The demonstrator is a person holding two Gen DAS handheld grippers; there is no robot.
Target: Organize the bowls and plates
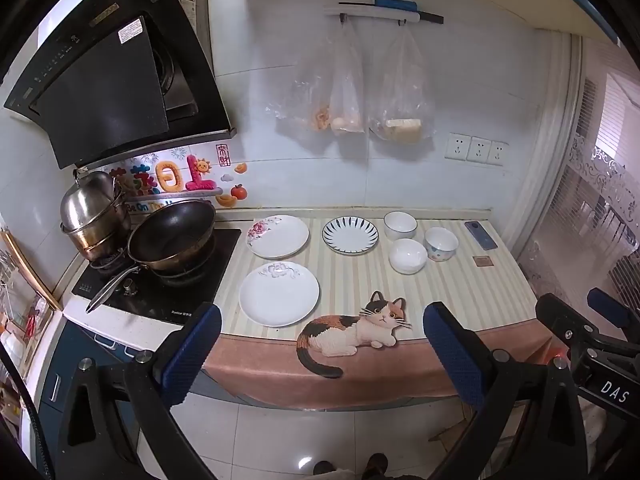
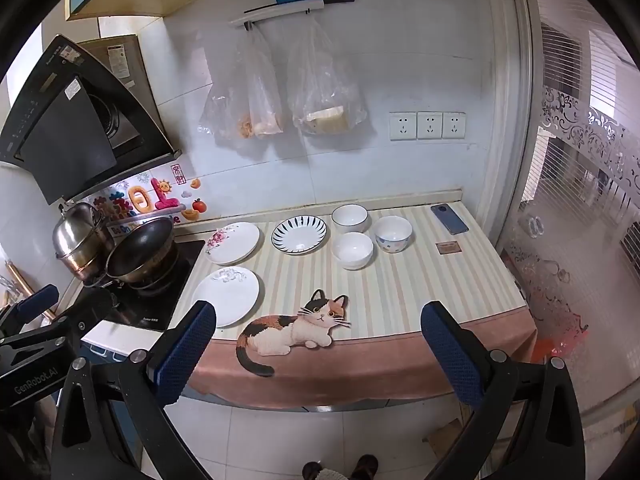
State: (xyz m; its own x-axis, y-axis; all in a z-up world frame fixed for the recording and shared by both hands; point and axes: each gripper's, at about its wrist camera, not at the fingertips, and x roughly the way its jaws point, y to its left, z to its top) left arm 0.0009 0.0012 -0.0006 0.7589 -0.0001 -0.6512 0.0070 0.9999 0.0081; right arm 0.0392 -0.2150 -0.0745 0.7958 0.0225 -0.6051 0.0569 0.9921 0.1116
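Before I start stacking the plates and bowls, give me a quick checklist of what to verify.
1. Left hand-held gripper open and empty: ok.
2. Right hand-held gripper open and empty: ok.
3. Three plates lie apart, none stacked: pink-flower plate, striped plate, grey-flower plate: ok.
4. Three bowls upright: rear bowl, front bowl, patterned bowl: ok.
5. Phone clear of the bowls: ok.
6. Wok clear of the plates: ok.
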